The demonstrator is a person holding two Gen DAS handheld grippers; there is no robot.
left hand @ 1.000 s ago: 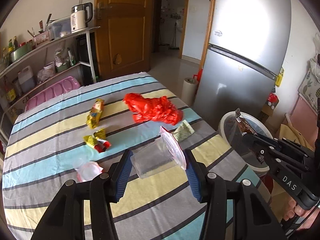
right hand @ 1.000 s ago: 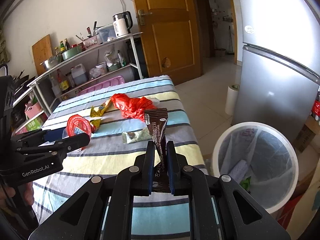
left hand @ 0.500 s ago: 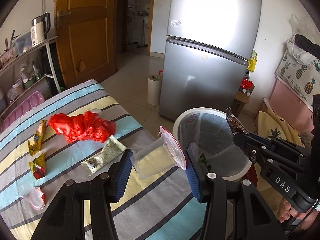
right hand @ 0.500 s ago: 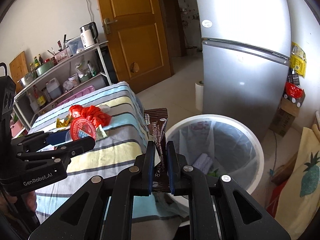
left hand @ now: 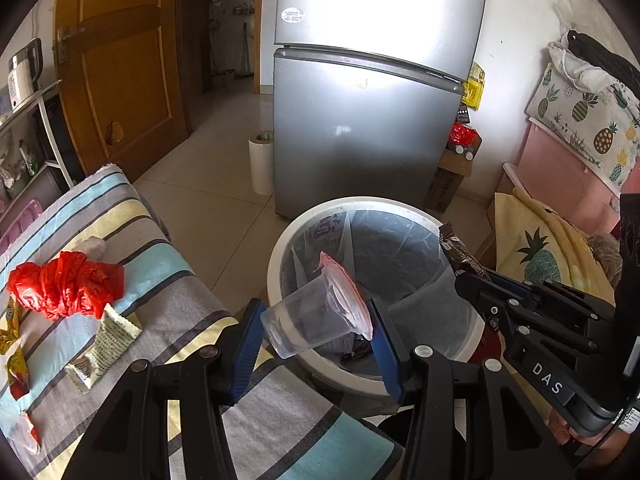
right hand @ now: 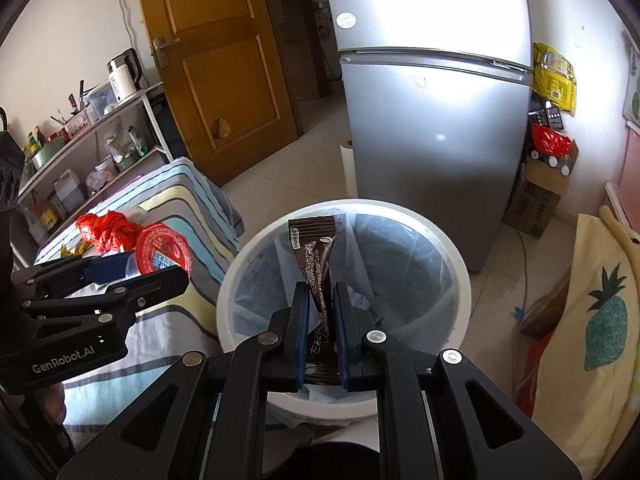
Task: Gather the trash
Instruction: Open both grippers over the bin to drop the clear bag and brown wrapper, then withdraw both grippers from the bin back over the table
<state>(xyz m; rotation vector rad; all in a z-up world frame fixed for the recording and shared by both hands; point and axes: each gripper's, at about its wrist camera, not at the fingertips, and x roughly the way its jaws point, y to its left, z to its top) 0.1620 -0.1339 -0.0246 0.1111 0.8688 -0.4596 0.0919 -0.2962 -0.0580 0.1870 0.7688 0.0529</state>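
My left gripper (left hand: 314, 320) is shut on a clear plastic cup (left hand: 308, 320) with a red peel-back lid, held on its side over the near rim of the white trash bin (left hand: 280, 248). The cup's red lid also shows in the right wrist view (right hand: 162, 250). My right gripper (right hand: 320, 312) is shut on a brown snack wrapper (right hand: 314, 256), held upright over the bin (right hand: 456, 264), which has a clear liner and some trash inside. The wrapper (left hand: 460, 252) and right gripper (left hand: 480, 280) also show in the left wrist view.
A striped tablecloth (left hand: 160, 264) covers the table at left, with a red plastic bag (left hand: 64, 284), a pale green wrapper (left hand: 106, 344) and yellow wrappers (left hand: 12, 340) on it. A silver fridge (left hand: 368, 120) stands behind the bin. A pineapple-print cloth (right hand: 592, 320) lies at right.
Both grippers have swung right, away from the table, and now sit over the trash bin. Each still holds its item.
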